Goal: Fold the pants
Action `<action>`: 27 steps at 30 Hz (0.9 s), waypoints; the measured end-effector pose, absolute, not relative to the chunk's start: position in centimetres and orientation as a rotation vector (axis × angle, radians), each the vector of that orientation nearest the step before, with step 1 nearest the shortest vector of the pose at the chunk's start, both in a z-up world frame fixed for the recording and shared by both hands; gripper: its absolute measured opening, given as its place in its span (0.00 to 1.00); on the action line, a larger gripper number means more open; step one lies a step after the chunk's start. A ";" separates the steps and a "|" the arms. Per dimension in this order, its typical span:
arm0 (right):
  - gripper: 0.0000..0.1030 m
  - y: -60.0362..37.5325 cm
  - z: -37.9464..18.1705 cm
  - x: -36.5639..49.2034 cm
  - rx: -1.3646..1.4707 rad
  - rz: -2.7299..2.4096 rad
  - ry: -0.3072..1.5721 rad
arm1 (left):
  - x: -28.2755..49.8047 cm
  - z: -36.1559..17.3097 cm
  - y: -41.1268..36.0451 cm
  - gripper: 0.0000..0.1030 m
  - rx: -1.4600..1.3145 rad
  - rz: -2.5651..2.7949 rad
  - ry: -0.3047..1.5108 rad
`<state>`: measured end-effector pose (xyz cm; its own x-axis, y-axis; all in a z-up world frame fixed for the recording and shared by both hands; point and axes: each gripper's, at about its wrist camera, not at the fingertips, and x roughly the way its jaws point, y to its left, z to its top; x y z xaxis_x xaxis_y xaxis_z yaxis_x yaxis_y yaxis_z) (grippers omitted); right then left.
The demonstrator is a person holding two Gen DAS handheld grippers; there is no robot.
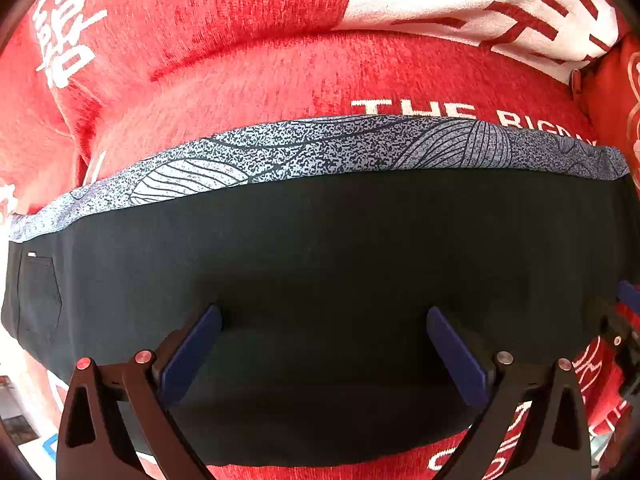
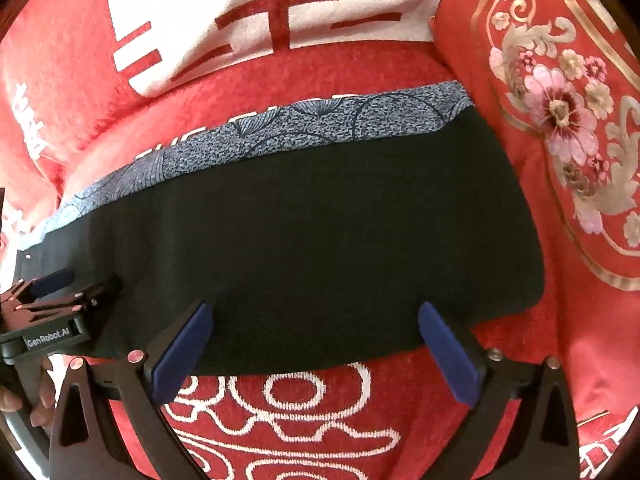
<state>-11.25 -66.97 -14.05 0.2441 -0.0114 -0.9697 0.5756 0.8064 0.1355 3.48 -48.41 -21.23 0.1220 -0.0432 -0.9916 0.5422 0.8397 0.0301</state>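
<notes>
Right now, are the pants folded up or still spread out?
Folded. The pants lie as one flat band on the red blanket, no separate legs showing, with the patterned strip along the far edge.

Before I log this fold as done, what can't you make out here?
- Layers under the black pants: the top layer hides them in both views.
- Patterned cloth: the pants cover all but a strip, so it may be lining or separate.
- White lettering on the red blanket: cut by the pants.

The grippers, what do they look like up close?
Both match: the left gripper and right gripper have black angular frames with triangular cutouts, silver pivot pins, and flat dark blue pads. The left's body carries a white "GenRobot.AI" label.
</notes>
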 end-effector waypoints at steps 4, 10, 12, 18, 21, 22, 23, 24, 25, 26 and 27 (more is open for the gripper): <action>0.99 -67.7 -13.8 -11.2 0.587 -0.432 1.267 | 3.6 -21.3 -48.8 1.00 0.439 -0.444 1.394; 1.00 -68.8 -13.0 -13.0 0.775 -0.434 1.215 | 3.7 -21.4 -48.9 1.00 0.447 -0.442 1.390; 1.00 -69.0 -13.0 -14.1 0.860 -0.432 1.183 | 3.6 -21.4 -48.9 1.00 0.448 -0.440 1.390; 1.00 -68.9 -13.5 -17.6 1.069 -0.411 1.084 | 3.6 -21.5 -49.3 1.00 0.455 -0.434 1.383; 0.99 -68.8 -13.9 -18.8 1.125 -0.409 1.057 | 3.5 -21.5 -49.3 1.00 0.455 -0.435 1.377; 0.99 -68.8 -14.0 -19.2 1.139 -0.411 1.046 | 3.5 -21.4 -49.3 1.00 0.454 -0.436 1.377; 0.99 -68.8 -14.1 -19.7 1.161 -0.410 1.028 | 3.4 -21.4 -49.2 1.00 0.453 -0.436 1.378; 0.96 -68.8 -14.2 -20.0 1.180 -0.407 1.010 | 3.4 -21.4 -49.1 1.00 0.452 -0.436 1.381; 0.92 -68.8 -14.1 -20.5 1.198 -0.404 0.994 | 3.4 -21.4 -49.1 1.00 0.451 -0.436 1.384; 0.78 -68.9 -14.3 -21.1 1.234 -0.395 0.964 | 3.5 -21.3 -49.1 1.00 0.451 -0.435 1.386; 0.60 -69.0 -14.6 -21.4 1.269 -0.384 0.945 | 3.4 -21.3 -49.2 1.00 0.452 -0.434 1.387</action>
